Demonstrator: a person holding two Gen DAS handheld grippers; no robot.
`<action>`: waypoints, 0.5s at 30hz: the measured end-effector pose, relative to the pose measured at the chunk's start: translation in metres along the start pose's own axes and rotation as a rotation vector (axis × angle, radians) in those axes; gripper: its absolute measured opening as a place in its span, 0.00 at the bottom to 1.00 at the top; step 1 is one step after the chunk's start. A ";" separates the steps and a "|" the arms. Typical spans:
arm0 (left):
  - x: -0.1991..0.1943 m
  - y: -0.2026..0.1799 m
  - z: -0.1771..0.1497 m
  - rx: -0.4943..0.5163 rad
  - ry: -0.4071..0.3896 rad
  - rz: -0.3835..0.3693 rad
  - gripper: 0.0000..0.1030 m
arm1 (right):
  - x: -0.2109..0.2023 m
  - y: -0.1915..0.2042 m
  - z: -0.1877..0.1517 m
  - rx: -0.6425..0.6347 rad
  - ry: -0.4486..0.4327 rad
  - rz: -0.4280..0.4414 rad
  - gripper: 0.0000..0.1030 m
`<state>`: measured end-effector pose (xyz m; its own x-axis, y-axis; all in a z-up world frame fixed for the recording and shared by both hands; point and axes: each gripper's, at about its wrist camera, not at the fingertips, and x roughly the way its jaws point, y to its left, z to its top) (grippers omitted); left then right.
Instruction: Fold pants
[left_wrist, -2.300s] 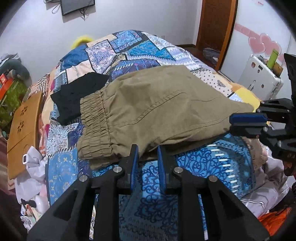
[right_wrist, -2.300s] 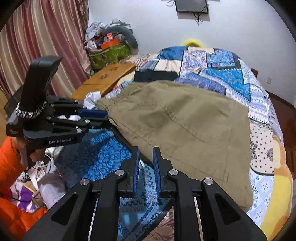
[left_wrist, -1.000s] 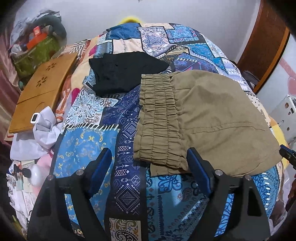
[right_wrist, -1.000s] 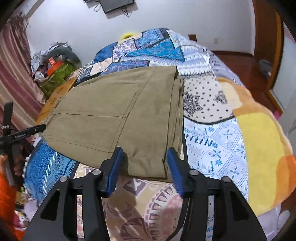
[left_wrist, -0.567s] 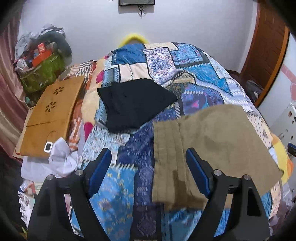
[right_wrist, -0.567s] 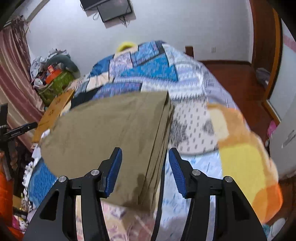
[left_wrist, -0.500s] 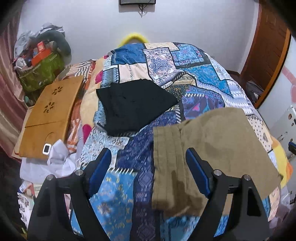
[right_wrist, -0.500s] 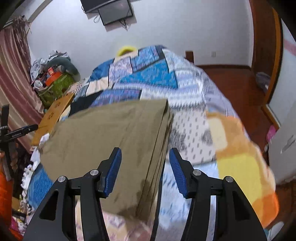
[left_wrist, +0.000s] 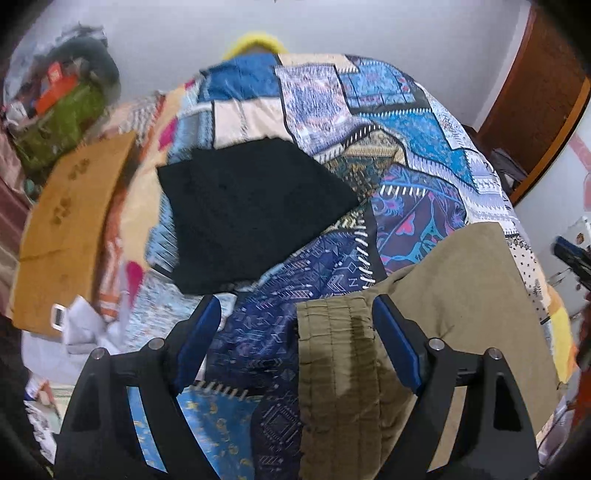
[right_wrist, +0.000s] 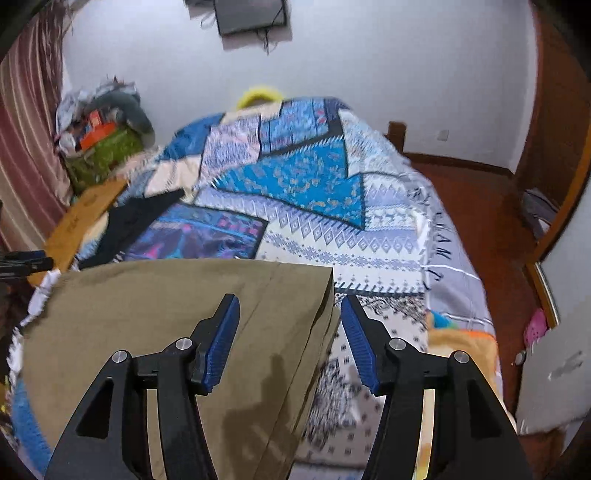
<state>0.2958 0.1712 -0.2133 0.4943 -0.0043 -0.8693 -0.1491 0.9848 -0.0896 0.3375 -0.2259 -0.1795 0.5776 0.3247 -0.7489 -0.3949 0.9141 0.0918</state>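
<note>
The folded khaki pants (left_wrist: 436, 332) lie flat on the bed (left_wrist: 369, 110), on its patchwork quilt, filling the 5 o'clock part of the left wrist view with the gathered waistband toward 6 o'clock. The left gripper (left_wrist: 297, 339) hangs above them with its fingers (left_wrist: 395, 343) spread wide and released; the waistband edge shows in the gap below, but neither pad presses on it. A folded black garment (left_wrist: 251, 214) rests on the quilt at about 11 o'clock from the pants, apart from them, and a wooden board (left_wrist: 70, 218) sits off the bed's edge at 9 o'clock. In the right wrist view the pants (right_wrist: 166, 332) spread from the centre toward 8 o'clock, their stacked folded edge running down between the blue pads. The right gripper (right_wrist: 290, 341) has just been opening; its fingers (right_wrist: 221, 343) stand apart, released, gripping nothing, with that folded edge lying beneath the gap.
</note>
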 end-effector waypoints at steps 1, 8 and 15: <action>0.006 0.001 0.000 -0.005 0.015 -0.010 0.81 | 0.011 -0.002 0.003 -0.007 0.017 -0.002 0.52; 0.033 -0.001 -0.004 -0.013 0.062 -0.064 0.83 | 0.082 -0.023 0.012 0.021 0.094 0.014 0.51; 0.046 0.003 -0.007 -0.045 0.066 -0.087 0.87 | 0.134 -0.034 0.007 0.099 0.183 0.051 0.39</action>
<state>0.3125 0.1729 -0.2570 0.4500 -0.1026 -0.8871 -0.1472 0.9713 -0.1870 0.4335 -0.2121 -0.2779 0.4156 0.3302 -0.8475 -0.3435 0.9198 0.1899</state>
